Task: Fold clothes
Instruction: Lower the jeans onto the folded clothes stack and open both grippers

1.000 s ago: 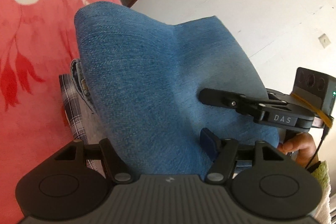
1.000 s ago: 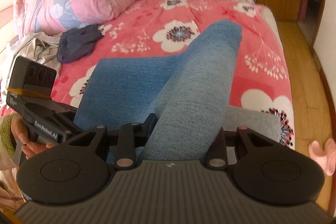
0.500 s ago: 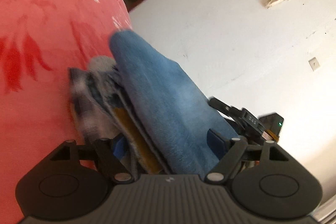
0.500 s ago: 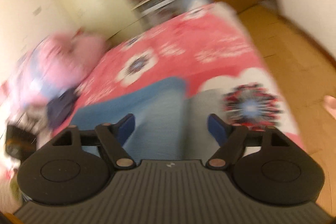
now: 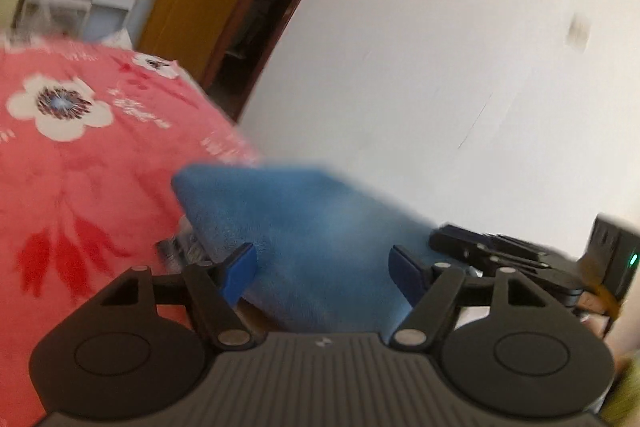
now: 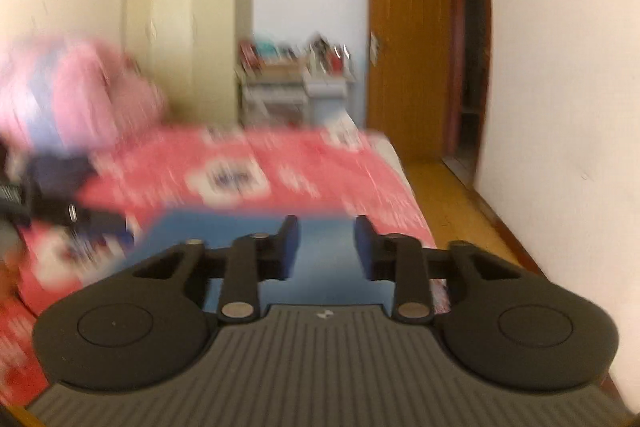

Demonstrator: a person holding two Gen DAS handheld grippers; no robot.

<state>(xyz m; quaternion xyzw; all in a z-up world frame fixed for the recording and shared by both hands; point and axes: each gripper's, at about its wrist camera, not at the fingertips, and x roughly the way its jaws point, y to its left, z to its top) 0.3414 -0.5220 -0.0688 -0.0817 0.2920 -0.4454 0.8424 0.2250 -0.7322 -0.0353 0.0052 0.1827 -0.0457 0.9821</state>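
Folded blue jeans [image 5: 320,227] lie on the red flowered bedspread [image 5: 80,167] near its edge. My left gripper [image 5: 324,271] is open just above and behind them, its blue pads apart with nothing between. The jeans also show in the right wrist view [image 6: 248,239], blurred. My right gripper [image 6: 326,247] is open over them and holds nothing. The right gripper's body shows at the right of the left wrist view [image 5: 500,259]. A checked garment edge [image 5: 176,247] peeks out under the jeans.
A pink quilt [image 6: 68,91] and dark clothes [image 6: 60,175] lie at the bed's far left. A cream wardrobe [image 6: 200,39], a cluttered white desk [image 6: 296,83] and a wooden door [image 6: 408,47] stand behind. Wooden floor [image 6: 452,203] runs along the white wall at right.
Both grippers have let go of the jeans and pulled back and up. The jeans now lie folded flat on the bed. Both views swung upward with motion blur.
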